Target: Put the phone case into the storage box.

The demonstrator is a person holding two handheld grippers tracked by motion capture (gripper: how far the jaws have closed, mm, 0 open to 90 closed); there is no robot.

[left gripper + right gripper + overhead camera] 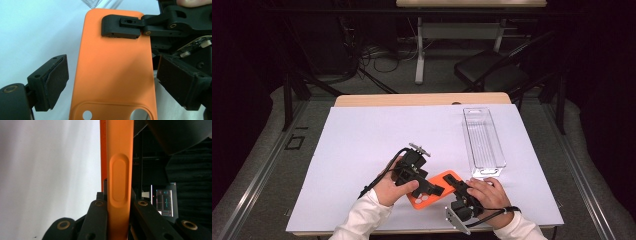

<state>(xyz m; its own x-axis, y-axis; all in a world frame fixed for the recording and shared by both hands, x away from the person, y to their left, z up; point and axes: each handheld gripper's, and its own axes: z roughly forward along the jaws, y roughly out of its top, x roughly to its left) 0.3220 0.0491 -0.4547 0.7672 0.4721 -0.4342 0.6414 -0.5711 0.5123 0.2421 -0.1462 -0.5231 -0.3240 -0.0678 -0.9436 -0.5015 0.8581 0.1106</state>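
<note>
Orange phone case (432, 192), soft-looking silicone or rubber, was held just above the white tabletop (362, 145) near its front edge, between the two hands. Right hand-held gripper (460, 187): jaws fully closed, pinching the case by one long edge; the right gripper view looked straight along that edge, with the moulded side-button strip between the jaw arms. Left hand-held gripper (428, 188): jaws wide apart, one pad (53, 80) on each side of the case's width, neither pressing on it. In the left gripper view the case back faced the camera, camera cut-outs at the near end, the right gripper's pad clamped near the far corner.

Clear plastic tray (484, 140) lay further back on the right side of the tabletop, apart from the case and with nothing visible in it.

Judged step: a handover or re-grip, right gripper carrying the case while the left lines up around it. Next move would call for the left jaws to close squarely across the case's width before the right lets go; soft material may flex or slip under an off-centre pinch. Whether the tray is the destination cannot be told.
</note>
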